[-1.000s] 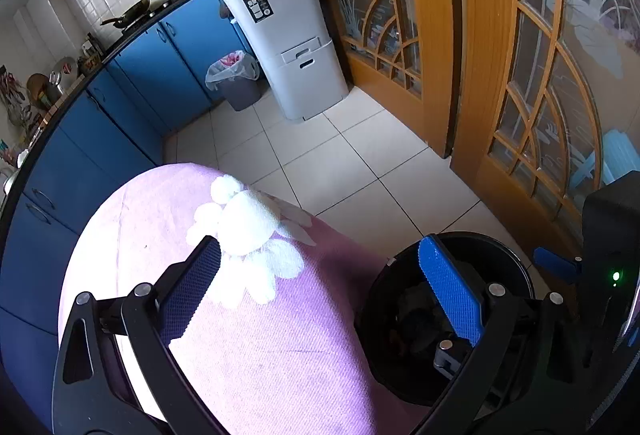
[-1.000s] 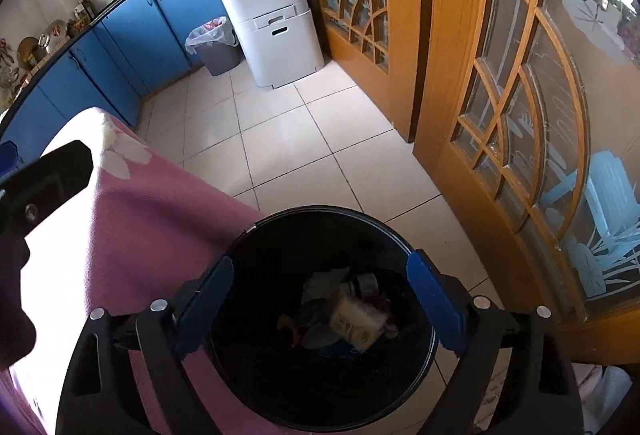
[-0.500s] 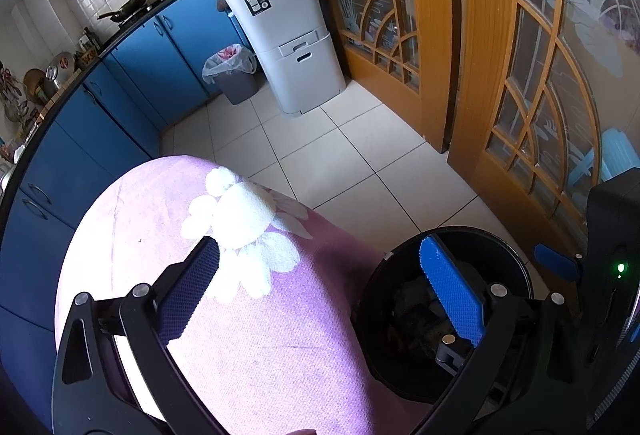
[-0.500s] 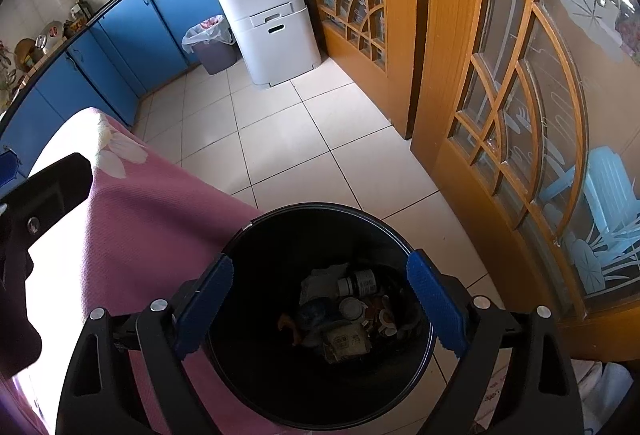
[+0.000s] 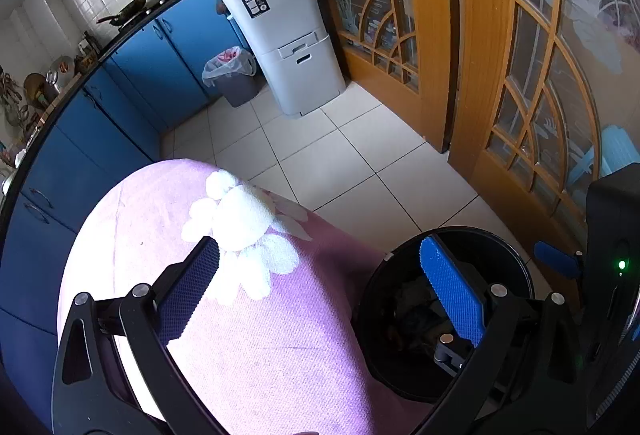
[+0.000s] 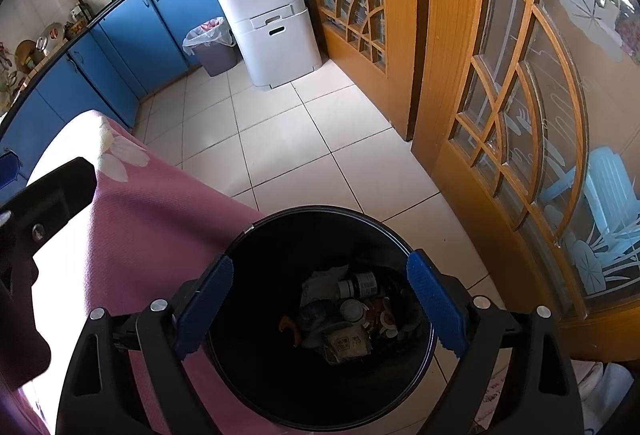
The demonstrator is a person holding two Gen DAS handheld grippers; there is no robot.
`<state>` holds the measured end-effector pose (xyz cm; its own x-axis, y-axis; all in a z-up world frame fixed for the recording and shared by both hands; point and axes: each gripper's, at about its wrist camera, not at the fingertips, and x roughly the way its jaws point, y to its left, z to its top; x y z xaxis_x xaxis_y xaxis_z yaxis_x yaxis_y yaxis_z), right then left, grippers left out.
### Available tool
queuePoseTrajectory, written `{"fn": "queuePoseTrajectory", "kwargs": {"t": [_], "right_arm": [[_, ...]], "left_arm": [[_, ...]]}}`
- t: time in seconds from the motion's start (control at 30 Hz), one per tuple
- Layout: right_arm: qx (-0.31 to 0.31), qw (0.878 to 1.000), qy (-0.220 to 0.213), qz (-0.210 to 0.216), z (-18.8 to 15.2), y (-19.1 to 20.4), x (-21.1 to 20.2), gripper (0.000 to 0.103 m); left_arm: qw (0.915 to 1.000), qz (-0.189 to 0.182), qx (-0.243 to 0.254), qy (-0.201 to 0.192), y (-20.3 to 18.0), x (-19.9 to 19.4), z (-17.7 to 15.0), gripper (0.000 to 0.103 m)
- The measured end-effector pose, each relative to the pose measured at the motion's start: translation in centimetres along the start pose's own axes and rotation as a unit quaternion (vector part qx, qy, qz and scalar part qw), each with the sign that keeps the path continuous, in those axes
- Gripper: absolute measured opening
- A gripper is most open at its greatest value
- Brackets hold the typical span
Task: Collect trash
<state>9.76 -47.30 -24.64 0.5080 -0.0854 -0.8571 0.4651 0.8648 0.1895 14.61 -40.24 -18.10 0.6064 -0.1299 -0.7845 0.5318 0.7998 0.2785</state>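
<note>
A round black trash bin (image 6: 280,235) stands on the tiled floor beside a table under a pink cloth (image 6: 152,219). Inside it lies trash (image 6: 348,319): small bottles, a crumpled packet, paper. My right gripper (image 6: 320,307) is open and empty, directly above the bin's mouth. My left gripper (image 5: 320,295) is open and empty, over the table's edge, one finger above the pink cloth (image 5: 260,347), the other above the bin (image 5: 500,247). The right gripper's body shows at the right edge of the left wrist view (image 5: 612,275).
White flower print (image 5: 240,219) on the cloth. Blue kitchen cabinets (image 5: 132,75), a small grey bin with a white liner (image 5: 234,75) and a white appliance (image 5: 288,35) stand at the back. Orange wood-and-glass doors (image 6: 500,75) run along the right.
The packet dropped and settled among the trash in the bin. Both grippers rose slightly and stayed open.
</note>
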Motion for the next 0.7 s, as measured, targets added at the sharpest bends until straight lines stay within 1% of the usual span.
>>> {"fn": "queuePoseTrajectory", "kwargs": {"t": [0.7], "right_arm": [[0.000, 1.000, 0.000, -0.001, 0.01, 0.17, 0.05, 0.086]], "left_arm": [[1.0000, -0.002, -0.002, 0.009, 0.11, 0.14, -0.29, 0.099]]}}
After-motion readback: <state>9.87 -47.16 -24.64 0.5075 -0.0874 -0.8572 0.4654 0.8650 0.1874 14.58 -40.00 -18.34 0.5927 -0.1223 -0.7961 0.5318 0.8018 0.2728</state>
